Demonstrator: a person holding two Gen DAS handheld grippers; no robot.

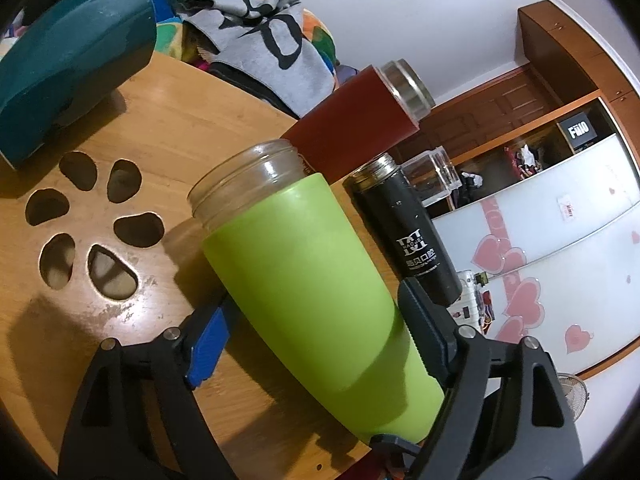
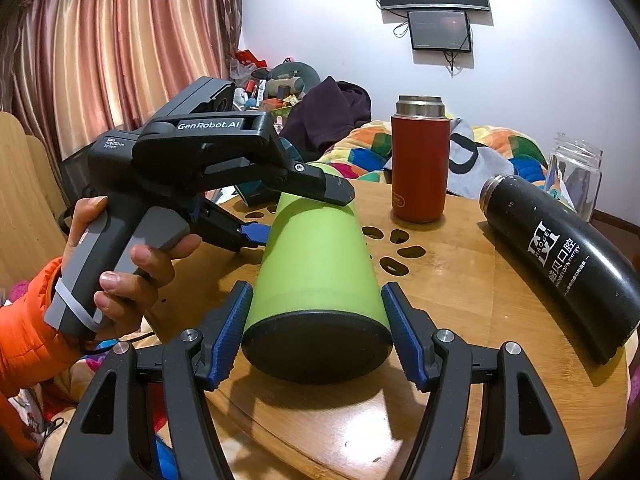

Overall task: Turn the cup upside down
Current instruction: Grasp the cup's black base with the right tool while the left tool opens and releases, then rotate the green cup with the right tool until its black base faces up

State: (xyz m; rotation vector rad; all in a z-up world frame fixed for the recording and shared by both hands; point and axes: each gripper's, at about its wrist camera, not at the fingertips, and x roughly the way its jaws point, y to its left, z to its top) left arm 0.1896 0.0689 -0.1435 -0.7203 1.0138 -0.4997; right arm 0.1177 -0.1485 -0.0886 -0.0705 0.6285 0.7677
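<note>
The green cup (image 2: 316,280) with a clear threaded mouth (image 1: 244,178) and a black base (image 2: 316,348) is held tilted above the round wooden table (image 2: 460,300). My left gripper (image 1: 316,328), also in the right wrist view (image 2: 300,216), is shut on the cup's upper body, one finger above and one below. My right gripper (image 2: 316,332) has its blue pads (image 2: 230,332) on either side of the cup's base end, close to it, with thin gaps showing.
A red flask (image 2: 418,160) stands upright at the back. A black flask (image 2: 568,256) lies on its side at the right, next to a clear jar (image 2: 576,176). A teal cup (image 1: 68,60) lies on the table. Cut-out holes (image 1: 92,216) mark the table's middle.
</note>
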